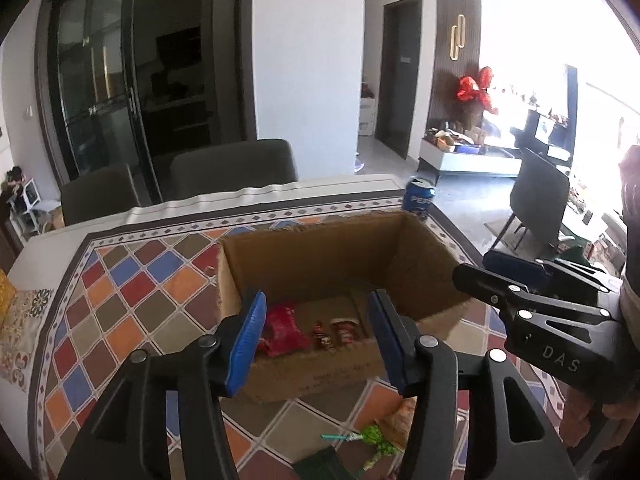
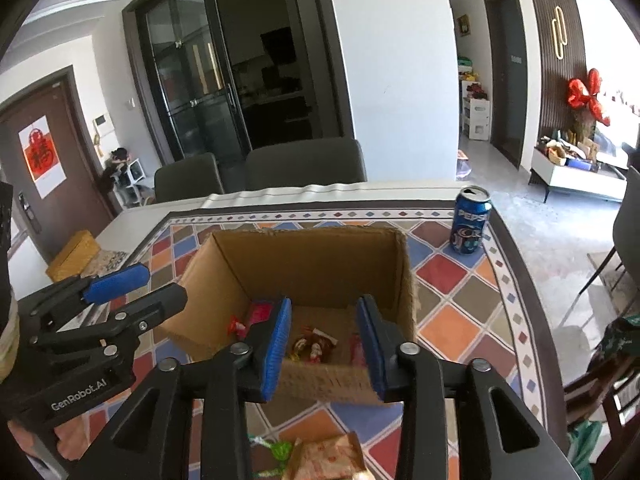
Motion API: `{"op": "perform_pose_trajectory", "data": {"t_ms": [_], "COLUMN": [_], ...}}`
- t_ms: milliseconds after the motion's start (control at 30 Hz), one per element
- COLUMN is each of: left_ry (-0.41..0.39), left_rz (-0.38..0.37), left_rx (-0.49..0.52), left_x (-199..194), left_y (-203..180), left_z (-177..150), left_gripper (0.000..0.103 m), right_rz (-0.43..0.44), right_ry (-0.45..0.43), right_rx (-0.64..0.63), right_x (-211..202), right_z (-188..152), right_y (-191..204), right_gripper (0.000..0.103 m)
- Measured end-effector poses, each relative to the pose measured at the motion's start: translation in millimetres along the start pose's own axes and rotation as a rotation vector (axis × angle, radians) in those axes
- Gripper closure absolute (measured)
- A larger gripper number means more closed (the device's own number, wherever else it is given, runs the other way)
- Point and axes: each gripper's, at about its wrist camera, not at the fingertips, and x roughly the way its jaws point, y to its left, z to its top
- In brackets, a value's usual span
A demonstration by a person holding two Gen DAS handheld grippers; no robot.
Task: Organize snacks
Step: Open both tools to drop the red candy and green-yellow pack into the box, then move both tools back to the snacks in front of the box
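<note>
An open cardboard box [image 1: 320, 256] [image 2: 304, 264] stands on the patterned tablecloth. Inside lie a red snack packet [image 1: 282, 330] [image 2: 260, 314] and small red wrapped snacks [image 1: 334, 334] [image 2: 314, 346]. My left gripper [image 1: 316, 344] is open and empty, hovering over the box's near edge; it also shows in the right wrist view [image 2: 140, 284]. My right gripper [image 2: 324, 346] is open and empty above the box's near wall, and shows in the left wrist view [image 1: 480, 268]. On the table in front of the box lie green-wrapped candies [image 1: 374, 440] [image 2: 276, 450] and a tan packet [image 2: 328, 458] [image 1: 400, 420].
A blue Pepsi can [image 1: 418, 198] [image 2: 470, 222] stands at the table's far right corner. Two dark chairs [image 1: 232, 170] [image 2: 304, 164] stand behind the table. A yellow box [image 2: 74, 254] sits at the left edge. Another chair [image 1: 540, 204] stands to the right.
</note>
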Motion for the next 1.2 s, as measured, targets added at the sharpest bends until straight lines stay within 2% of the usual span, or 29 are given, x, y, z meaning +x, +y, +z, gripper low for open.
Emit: {"op": "perform_pose_trajectory", "data": {"t_ms": [133, 400, 567, 1200], "left_ry": [-0.002, -0.011, 0.021, 0.143], "left_rz": [-0.024, -0.052, -0.074, -0.203], "left_rx": [0.033, 0.117, 0.141, 0.268], "left_x": [-9, -16, -12, 26], "left_y": [-16, -42, -52, -67], "left_z": [-12, -36, -53, -111], "left_gripper": [0.048, 0.048, 0.048, 0.048], "right_rz": [-0.015, -0.013, -0.048, -0.029], "right_ry": [-0.021, -0.006, -0.008, 0.2], "right_rx": [-0.003, 0.045, 0.072, 0.219], "right_x": [-19, -39, -46, -7], "right_z": [-16, -47, -68, -147], "right_y": [-6, -22, -30, -45], "right_gripper": [0.061, 0.061, 0.061, 0.061]}}
